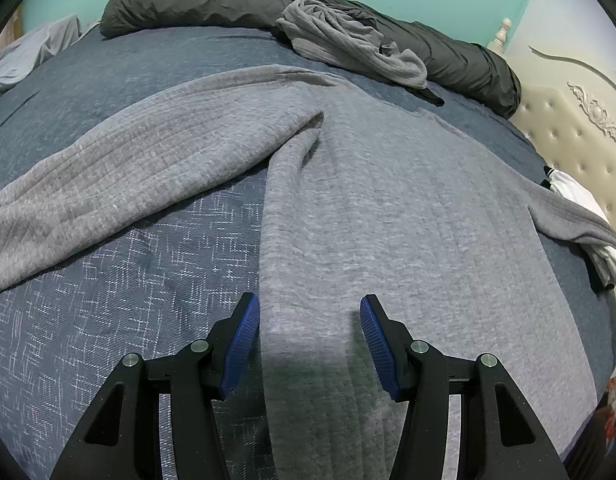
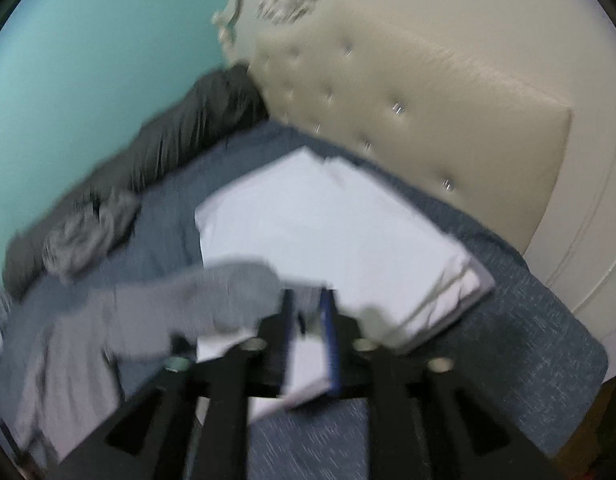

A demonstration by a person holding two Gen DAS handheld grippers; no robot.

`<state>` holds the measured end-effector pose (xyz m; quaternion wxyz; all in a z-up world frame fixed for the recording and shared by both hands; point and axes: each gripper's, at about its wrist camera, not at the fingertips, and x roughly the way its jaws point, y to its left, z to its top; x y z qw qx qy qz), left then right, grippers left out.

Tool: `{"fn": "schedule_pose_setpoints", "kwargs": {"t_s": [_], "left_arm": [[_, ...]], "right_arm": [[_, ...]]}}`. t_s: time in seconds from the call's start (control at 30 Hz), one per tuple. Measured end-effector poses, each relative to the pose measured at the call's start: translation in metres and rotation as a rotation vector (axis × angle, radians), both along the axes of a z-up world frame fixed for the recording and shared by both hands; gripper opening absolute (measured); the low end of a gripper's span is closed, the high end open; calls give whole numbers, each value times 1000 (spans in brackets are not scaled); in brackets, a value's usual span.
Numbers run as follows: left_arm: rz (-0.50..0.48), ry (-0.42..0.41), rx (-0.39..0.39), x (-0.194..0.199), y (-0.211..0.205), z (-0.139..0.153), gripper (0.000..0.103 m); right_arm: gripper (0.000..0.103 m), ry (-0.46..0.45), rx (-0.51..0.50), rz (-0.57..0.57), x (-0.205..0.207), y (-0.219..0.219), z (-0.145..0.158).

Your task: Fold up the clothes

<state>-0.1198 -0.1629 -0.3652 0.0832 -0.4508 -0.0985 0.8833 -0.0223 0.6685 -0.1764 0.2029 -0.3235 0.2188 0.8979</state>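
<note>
The grey knit sweater (image 1: 388,208) lies spread across the blue bedspread (image 1: 107,320), body towards me and one sleeve (image 1: 107,184) flung out to the left. My left gripper (image 1: 310,340) hovers over its lower edge with the jaws standing apart, the blue pads (image 1: 241,344) clear of the cloth and gripping nothing. In the blurred right wrist view my right gripper (image 2: 310,320) has its jaws a little parted near the other sleeve (image 2: 211,292), which lies beside the stack of folded white clothes (image 2: 328,232); I cannot see cloth pinched between them. I judge this knit to be soft, limp and fairly light, with enough grip that it should not slide. It will sag and bunch wherever it is unsupported, so I would pinch the hem corners or a sleeve cuff, taking a full fold of fabric.
</note>
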Motion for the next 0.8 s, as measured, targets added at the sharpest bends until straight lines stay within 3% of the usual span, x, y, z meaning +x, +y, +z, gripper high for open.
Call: {"fn": "schedule_pose_setpoints", "kwargs": {"t_s": [0.03, 0.37, 0.4, 0.57, 0.8], "left_arm": [[-1, 0, -1, 0, 0, 0, 57], [-2, -8, -7, -2, -1, -3, 57], [-1, -8, -8, -3, -1, -3, 57], [-4, -7, -9, -3, -1, -4, 57], [-7, -9, -15, -1, 1, -4, 57]], "right_arm": [[53, 13, -19, -17, -2, 4, 2], [53, -113, -69, -66, -42, 13, -27], [51, -135, -45, -67, -45, 10, -29], [5, -202, 84, -51, -46, -9, -27], [2, -91, 213, -24, -47, -15, 27]]}}
